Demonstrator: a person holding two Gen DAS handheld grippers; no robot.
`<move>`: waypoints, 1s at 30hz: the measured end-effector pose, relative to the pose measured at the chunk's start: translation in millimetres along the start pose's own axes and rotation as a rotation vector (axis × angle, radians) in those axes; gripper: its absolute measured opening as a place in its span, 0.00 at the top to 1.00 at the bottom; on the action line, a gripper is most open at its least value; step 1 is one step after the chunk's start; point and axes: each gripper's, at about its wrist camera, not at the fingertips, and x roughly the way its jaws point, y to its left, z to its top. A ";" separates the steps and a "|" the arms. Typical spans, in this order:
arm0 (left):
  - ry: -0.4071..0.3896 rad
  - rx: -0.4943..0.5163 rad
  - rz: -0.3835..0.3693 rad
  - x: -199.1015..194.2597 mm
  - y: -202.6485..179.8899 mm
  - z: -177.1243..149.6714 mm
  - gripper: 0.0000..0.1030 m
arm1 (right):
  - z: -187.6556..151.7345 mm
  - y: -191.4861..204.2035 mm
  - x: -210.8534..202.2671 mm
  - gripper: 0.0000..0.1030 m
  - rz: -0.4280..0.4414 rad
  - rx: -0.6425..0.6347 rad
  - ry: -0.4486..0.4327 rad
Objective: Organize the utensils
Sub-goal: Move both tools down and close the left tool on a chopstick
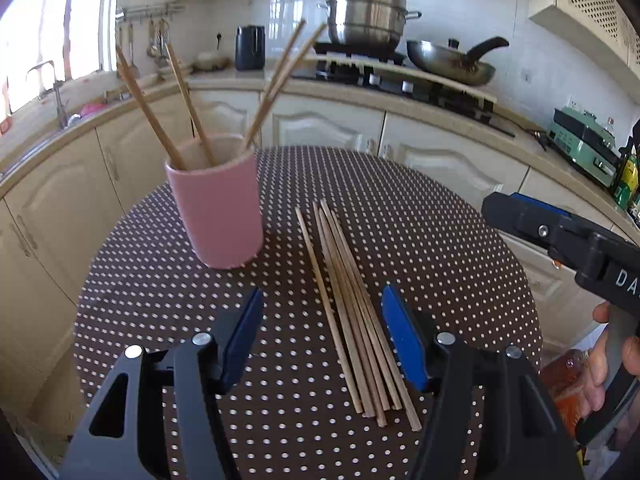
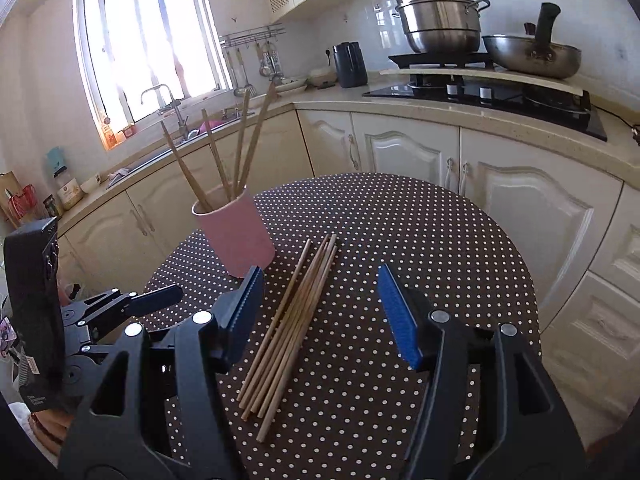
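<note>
both grippers angled down over the dotted table (image 1: 440,216), left gripper (image 1: 322,340) and right gripper (image 2: 320,316) gaping, holding nothing. 1 pink cup (image 1: 218,204) with 4 chopsticks (image 1: 188,100), roughly 6 loose chopsticks (image 1: 352,312) beside it

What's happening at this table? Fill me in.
A person holds a gripper in each hand, sorting chopsticks. Four chopsticks already stand in the pink cup; a loose bundle of chopsticks lies on the dotted table beside it. The left gripper and right gripper hover over the bundle, jaws open, holding nothing.
</note>
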 end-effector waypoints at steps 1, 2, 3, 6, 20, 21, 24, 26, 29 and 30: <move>0.019 -0.004 -0.002 6.0 -0.4 -0.2 0.40 | -1.6 -3.1 2.7 0.43 -0.003 0.005 0.011; 0.039 -0.011 -0.003 12.1 -0.1 -0.4 0.40 | -3.7 -6.8 5.8 0.43 -0.003 0.012 0.023; 0.056 -0.019 -0.007 17.8 0.7 -1.2 0.40 | -5.7 -9.9 8.3 0.43 -0.004 0.017 0.031; 0.111 -0.045 -0.024 34.9 4.2 -3.6 0.40 | -10.6 -16.3 15.2 0.43 -0.006 0.025 0.060; 0.245 -0.113 -0.012 88.6 17.5 6.8 0.41 | -22.5 -30.1 48.9 0.43 0.033 0.064 0.173; 0.254 -0.114 -0.016 91.3 17.3 8.9 0.41 | -22.4 -30.0 51.5 0.43 0.039 0.067 0.179; 0.271 -0.119 0.013 99.6 20.0 11.6 0.41 | -22.8 -29.2 58.7 0.43 0.043 0.067 0.196; 0.272 -0.126 0.015 101.2 22.0 12.2 0.41 | -22.3 -29.0 61.8 0.43 0.046 0.068 0.207; 0.278 -0.109 0.041 104.1 22.4 13.0 0.41 | -21.1 -28.4 66.2 0.43 0.046 0.068 0.222; 0.279 -0.105 0.049 104.7 23.4 13.7 0.41 | -20.3 -28.2 67.8 0.43 0.048 0.068 0.227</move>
